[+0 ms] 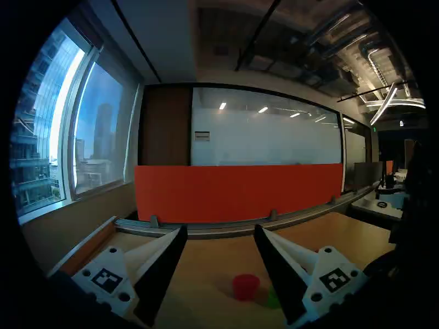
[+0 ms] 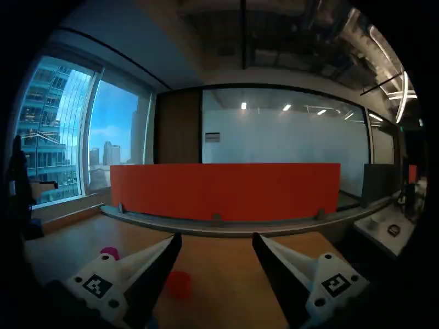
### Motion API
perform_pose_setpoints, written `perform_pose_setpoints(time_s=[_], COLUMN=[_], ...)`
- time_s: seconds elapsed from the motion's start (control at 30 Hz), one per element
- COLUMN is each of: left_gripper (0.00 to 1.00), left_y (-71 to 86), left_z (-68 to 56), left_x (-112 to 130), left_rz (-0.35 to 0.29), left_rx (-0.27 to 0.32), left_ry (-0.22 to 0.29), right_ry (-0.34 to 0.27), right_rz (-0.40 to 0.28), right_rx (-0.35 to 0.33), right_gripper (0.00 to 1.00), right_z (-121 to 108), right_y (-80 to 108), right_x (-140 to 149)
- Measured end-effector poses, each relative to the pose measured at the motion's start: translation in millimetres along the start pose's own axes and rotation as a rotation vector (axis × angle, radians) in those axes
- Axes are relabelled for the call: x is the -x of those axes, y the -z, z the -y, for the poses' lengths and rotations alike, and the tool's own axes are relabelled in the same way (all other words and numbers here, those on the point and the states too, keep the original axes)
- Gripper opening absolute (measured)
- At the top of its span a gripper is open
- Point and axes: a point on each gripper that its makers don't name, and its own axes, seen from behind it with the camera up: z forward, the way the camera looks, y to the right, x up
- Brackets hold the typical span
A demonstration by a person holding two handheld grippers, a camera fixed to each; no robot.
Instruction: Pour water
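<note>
left claw (image 1: 220, 228) and right claw (image 2: 217, 236) gape near red cup (image 1: 245, 286).

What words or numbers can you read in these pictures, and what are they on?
No words or numbers can be read.
Small wall sign: too small and blurred to read.
Black-and-white square markers on the left gripper and the right gripper: patterns, not letters.
</note>
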Motion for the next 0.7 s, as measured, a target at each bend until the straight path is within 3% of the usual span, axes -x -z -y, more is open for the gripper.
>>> perform_pose_setpoints(time_s=[0.3,0.5,0.7], left_gripper=[0.89,0.89,0.89], left_y=[0.0,1.1,3.0], left_z=[-14.1,-27.1,-50.4], left_x=[3.5,5.5,6.3], left_rz=[0.032,0.046,0.052], left_rx=[0.068,0.136,0.245], left_ry=[0.028,0.019,0.007], right_ry=[-0.008,0.006,0.006], right_rz=[0.013,0.023,0.025], right_rx=[-0.05,-0.129,-0.245], right_gripper=[1.0,1.0,1.0], right_z=[9.9,22.1,42.9], right_y=[-1.0,0.2,5.9], right_x=[1.6,3.5,1.3])
